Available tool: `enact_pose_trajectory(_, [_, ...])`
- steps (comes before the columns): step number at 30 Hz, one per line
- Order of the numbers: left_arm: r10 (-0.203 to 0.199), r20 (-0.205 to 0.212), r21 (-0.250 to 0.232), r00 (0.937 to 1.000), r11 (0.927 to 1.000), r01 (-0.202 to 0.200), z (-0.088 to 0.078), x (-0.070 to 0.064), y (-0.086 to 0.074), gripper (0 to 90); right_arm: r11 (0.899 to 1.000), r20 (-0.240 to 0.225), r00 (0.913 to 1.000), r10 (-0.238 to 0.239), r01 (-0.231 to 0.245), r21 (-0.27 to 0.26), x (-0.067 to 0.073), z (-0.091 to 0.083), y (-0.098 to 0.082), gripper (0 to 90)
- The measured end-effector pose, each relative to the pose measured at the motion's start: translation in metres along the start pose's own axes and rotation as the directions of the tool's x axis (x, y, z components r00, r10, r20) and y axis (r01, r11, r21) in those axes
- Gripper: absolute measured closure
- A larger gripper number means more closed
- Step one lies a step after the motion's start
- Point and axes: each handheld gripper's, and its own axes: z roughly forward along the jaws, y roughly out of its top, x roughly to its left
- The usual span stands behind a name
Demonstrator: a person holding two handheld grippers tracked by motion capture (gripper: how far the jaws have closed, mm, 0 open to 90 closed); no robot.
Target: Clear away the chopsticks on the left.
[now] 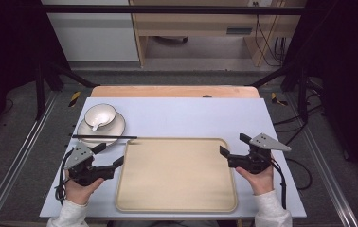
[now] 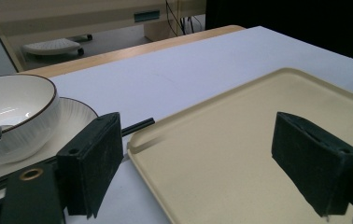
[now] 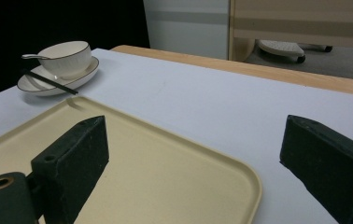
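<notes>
Left gripper (image 1: 111, 155) seen from the high view at the tray's left edge, jaws spread wide with nothing between them, held in a hand at the near left of the table; right gripper (image 1: 234, 144) likewise spread and empty at the tray's right edge. Beige tray (image 1: 177, 205) lying flat mid-table, shallow raised rim, rounded corners, bare inside. Left and beyond: white bowl (image 1: 100, 116) with a dark rim and a spoon (image 1: 95, 126) inside, set on a white ribbed plate (image 1: 115, 126), black chopsticks (image 1: 104, 136) laid across the plate's near edge and pointing toward the tray's far left corner. White table top (image 1: 191, 116) open beyond the tray up to a wooden strip at the far edge. From the left gripper view: jaws apart, one over the table near the plate (image 2: 72, 114), the other over the tray (image 2: 221, 140); bowl (image 2: 16, 112) close at left, chopsticks' tip (image 2: 139, 126) just short of the tray's corner, whether touching cannot be told. From the right gripper view: jaws apart over the tray's (image 3: 156, 168) right rim, one above the tray, the other above the table (image 3: 188, 102); bowl (image 3: 67, 56), plate (image 3: 79, 77) and chopsticks (image 3: 53, 81) well apart at far left.
</notes>
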Motion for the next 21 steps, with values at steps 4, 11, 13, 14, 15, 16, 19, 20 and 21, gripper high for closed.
enact_pose_trajectory(4, [0.005, -0.003, 0.012, 1.0, 0.9999, -0.005, 0.0, 0.004, -0.001, 16.4, 1.0, 0.004, 1.0, 0.006, -0.006, 0.001, -0.001, 0.0, -0.001, 8.0])
enact_pose_trajectory(11, [0.004, -0.013, 0.036, 0.9999, 0.9994, -0.004, 0.0, 0.017, -0.004, 16.8, 1.0, 0.007, 1.0, -0.001, 0.001, 0.002, 0.001, 0.001, 0.001, 8.1])
enact_pose_trajectory(13, [0.004, -0.02, 0.045, 0.9998, 0.999, -0.003, -0.001, 0.025, -0.006, 17.3, 1.0, 0.005, 1.0, -0.004, 0.004, 0.003, 0.002, 0.001, 0.001, 8.1])
enact_pose_trajectory(14, [0.003, -0.022, 0.047, 0.9998, 0.9989, -0.002, -0.002, 0.027, -0.007, 17.4, 1.0, 0.006, 1.0, -0.006, 0.006, 0.005, 0.003, 0.002, 0.002, 8.1])
enact_pose_trajectory(15, [0.002, -0.024, 0.05, 0.9997, 0.9988, 0.0, -0.002, 0.03, -0.007, 17.6, 1.0, 0.004, 1.0, -0.006, 0.006, 0.004, 0.004, 0.002, 0.002, 8.1])
enact_pose_trajectory(16, [0.003, -0.027, 0.054, 0.9996, 0.9985, -0.002, -0.002, 0.033, -0.008, 18.0, 1.0, 0.003, 0.9999, -0.01, 0.01, 0.002, 0.005, 0.002, 0.002, 8.0])
enact_pose_trajectory(19, [0.003, -0.04, 0.062, 0.9992, 0.9981, -0.001, -0.003, 0.041, -0.009, 18.5, 1.0, -0.001, 0.9999, -0.013, 0.013, 0.006, 0.007, 0.003, 0.003, 8.0])
enact_pose_trajectory(20, [0.003, -0.04, 0.062, 0.9992, 0.9981, -0.001, -0.003, 0.041, -0.009, 18.7, 1.0, -0.001, 0.9999, -0.013, 0.013, 0.006, 0.007, 0.003, 0.003, 8.0])
enact_pose_trajectory(21, [0.003, -0.041, 0.066, 0.9991, 0.9978, 0.0, -0.003, 0.043, -0.009, 18.7, 1.0, -0.002, 0.9999, -0.011, 0.011, 0.008, 0.008, 0.003, 0.003, 7.9])
